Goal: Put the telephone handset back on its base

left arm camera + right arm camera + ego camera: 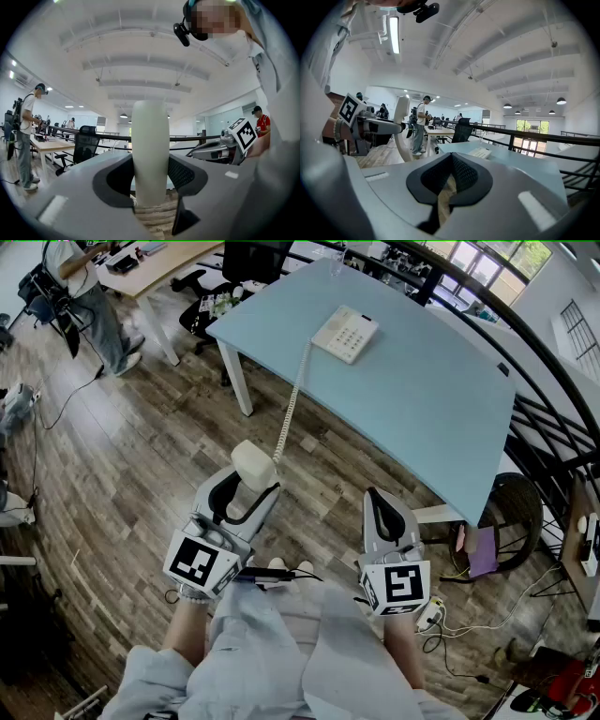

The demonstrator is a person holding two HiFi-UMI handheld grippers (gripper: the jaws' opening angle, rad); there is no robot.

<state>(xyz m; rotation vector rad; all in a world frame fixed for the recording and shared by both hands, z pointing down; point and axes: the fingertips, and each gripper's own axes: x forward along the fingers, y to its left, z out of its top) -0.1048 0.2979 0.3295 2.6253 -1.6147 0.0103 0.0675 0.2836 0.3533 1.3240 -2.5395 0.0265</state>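
Observation:
The cream telephone handset (pixel 251 468) is off the table, over the wooden floor, with my left gripper (pixel 246 486) shut on it. In the left gripper view the handset (pixel 150 150) stands upright between the two jaws. Its coiled cord (pixel 291 409) runs up to the cream telephone base (pixel 345 334), which sits at the far side of the light blue table (pixel 422 399). My right gripper (pixel 382 507) hangs shut and holds nothing, to the right of the handset and short of the table's near edge. In the right gripper view the base (pixel 480 152) lies ahead on the table and the handset (pixel 401 126) shows at left.
A person (pixel 89 296) stands at another desk far left. Black office chairs (pixel 202 292) stand behind the table. A round dark stool (pixel 511 507) and cables lie right of the table's corner. A black railing (pixel 562 427) runs along the right.

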